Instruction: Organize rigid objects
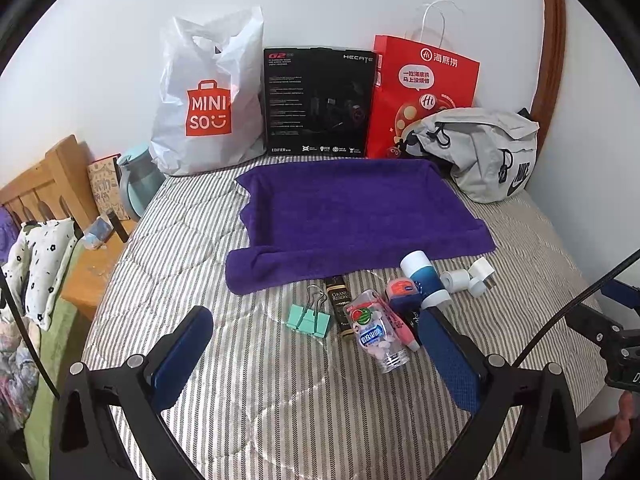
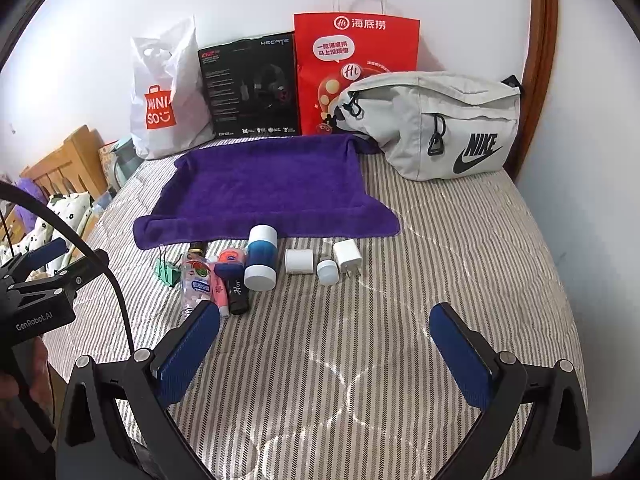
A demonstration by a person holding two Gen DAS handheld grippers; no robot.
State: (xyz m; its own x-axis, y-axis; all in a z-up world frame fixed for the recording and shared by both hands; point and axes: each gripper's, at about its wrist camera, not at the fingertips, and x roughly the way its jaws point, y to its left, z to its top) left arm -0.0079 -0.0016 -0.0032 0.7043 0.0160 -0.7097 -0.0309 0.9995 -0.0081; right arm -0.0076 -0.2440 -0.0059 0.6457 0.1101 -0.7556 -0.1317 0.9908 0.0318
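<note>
Two hand-held grippers are in your hands, the left hand-held gripper and the right hand-held gripper. Both are wide open and hold nothing. They hang over a striped bed.

A purple towel lies flat on the bed. A row of small things sits just in front of it. From the left there is a green clip, a dark bottle that says "GRAND RESERV", a clear candy bottle with a watermelon picture, a pink tube, a small red-topped tin, a black stick, and a blue and white can. Then come a white block, a small white cap and a white plug. Many of them touch each other.

At the back, by the wall, stand a white bag that says "MINISO", a black box that says "HECATE" and "EDIFIER", and a red bag with Chinese writing. A grey pouch that says "NIKE" lies beside the red bag.

Your left tool reads "GenRobot.AI" in the right view.
</note>
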